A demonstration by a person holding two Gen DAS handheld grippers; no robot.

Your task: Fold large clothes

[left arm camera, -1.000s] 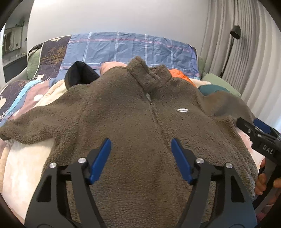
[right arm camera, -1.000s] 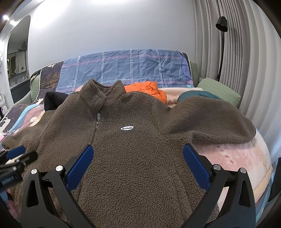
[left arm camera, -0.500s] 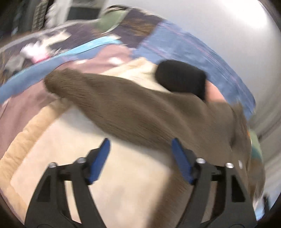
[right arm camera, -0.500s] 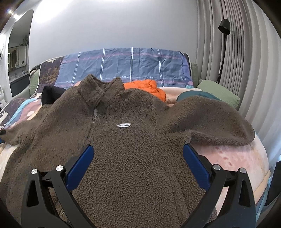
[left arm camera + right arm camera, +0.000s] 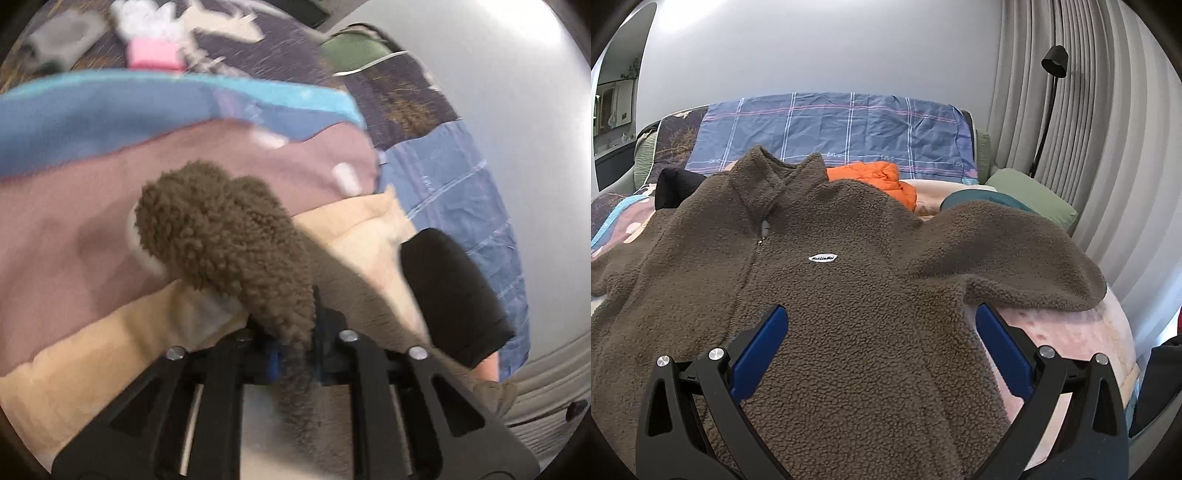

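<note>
A large brown fleece jacket point(image 5: 849, 295) with a zip front and a small white chest label lies spread face up on the bed, both sleeves out to the sides. My left gripper point(image 5: 293, 354) is shut on the end of the jacket's left sleeve point(image 5: 229, 243), whose cuff sticks up past the closed jaws. My right gripper point(image 5: 879, 347) is open and empty, hovering over the lower front of the jacket, its blue pads wide apart.
The bed has a pink and cream blanket point(image 5: 74, 229) and a blue plaid cover point(image 5: 842, 125) at the head. A black garment point(image 5: 454, 291), an orange garment point(image 5: 875, 177) and green pillows point(image 5: 1030, 195) lie beyond the jacket. Curtains and a floor lamp point(image 5: 1052, 74) stand at right.
My left gripper swung left from over the jacket's front to the left sleeve end and closed on it. My right gripper stayed open and shifted only slightly over the jacket.
</note>
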